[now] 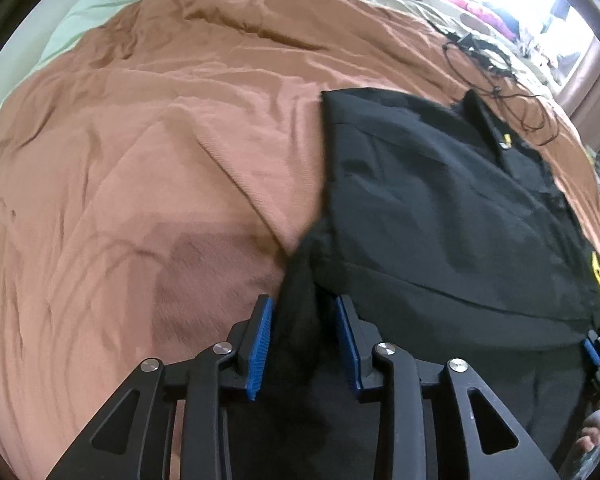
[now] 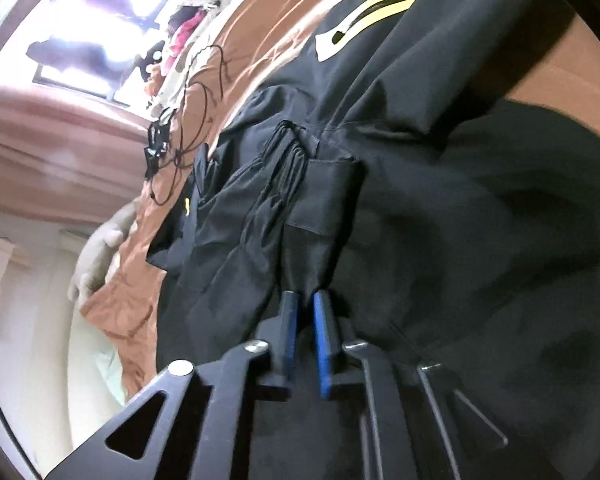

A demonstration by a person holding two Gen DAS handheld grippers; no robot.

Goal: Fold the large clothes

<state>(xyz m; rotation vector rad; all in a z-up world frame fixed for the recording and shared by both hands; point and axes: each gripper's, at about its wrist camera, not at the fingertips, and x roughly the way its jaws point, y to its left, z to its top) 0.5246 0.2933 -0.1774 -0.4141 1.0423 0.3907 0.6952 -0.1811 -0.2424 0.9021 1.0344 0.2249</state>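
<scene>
Between the blue pads of the left hand-held gripper (image 1: 304, 340) hangs a bunched corner of the black jacket (image 1: 440, 208); the jaws stand rather wide, so I cannot tell if they really pinch it. On the other side, the right hand-held gripper (image 2: 306, 340) is nearly closed on a thin fold of the same jacket near its gathered hem. The jacket lies spread on the brown bed cover (image 1: 148, 152), beside a black cable (image 1: 500, 80). Its cloth looks thin, soft and a little slippery, so I would hold it at hems and seams.
</scene>
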